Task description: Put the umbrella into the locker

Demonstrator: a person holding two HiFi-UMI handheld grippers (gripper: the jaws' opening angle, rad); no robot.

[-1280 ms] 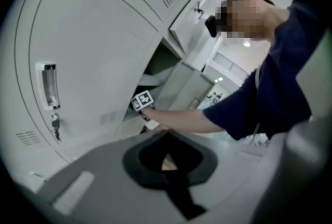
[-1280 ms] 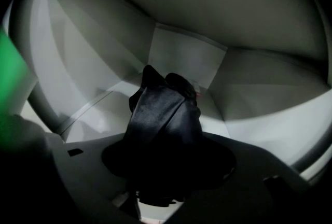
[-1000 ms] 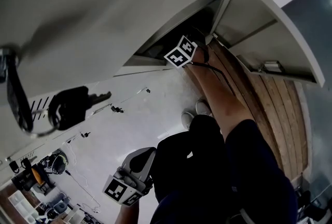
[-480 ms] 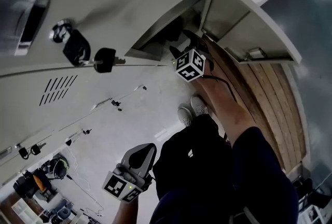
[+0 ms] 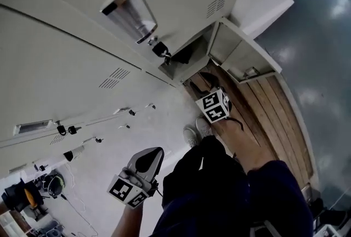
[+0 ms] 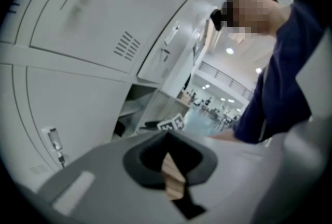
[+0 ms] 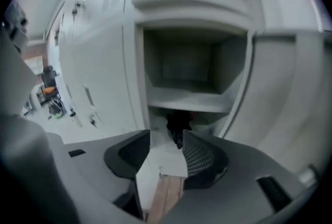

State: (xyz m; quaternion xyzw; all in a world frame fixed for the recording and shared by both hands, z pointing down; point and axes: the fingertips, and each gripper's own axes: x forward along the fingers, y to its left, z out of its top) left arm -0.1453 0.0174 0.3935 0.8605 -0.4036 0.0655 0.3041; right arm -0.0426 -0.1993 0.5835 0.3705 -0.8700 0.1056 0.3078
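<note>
The umbrella (image 7: 179, 125), a dark shape partly hidden by the tongs, lies under the shelf (image 7: 187, 101) in the open locker (image 7: 136, 78). The right tongs (image 7: 166, 137) are closing on nothing. The left tongs (image 6: 167, 137) are pinched together, empty.

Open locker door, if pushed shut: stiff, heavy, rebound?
Locker door looks like thin sheet metal hung on one edge: probably light, swings freely, may flex. The latch fitting on its inner face may need a firm push.
</note>
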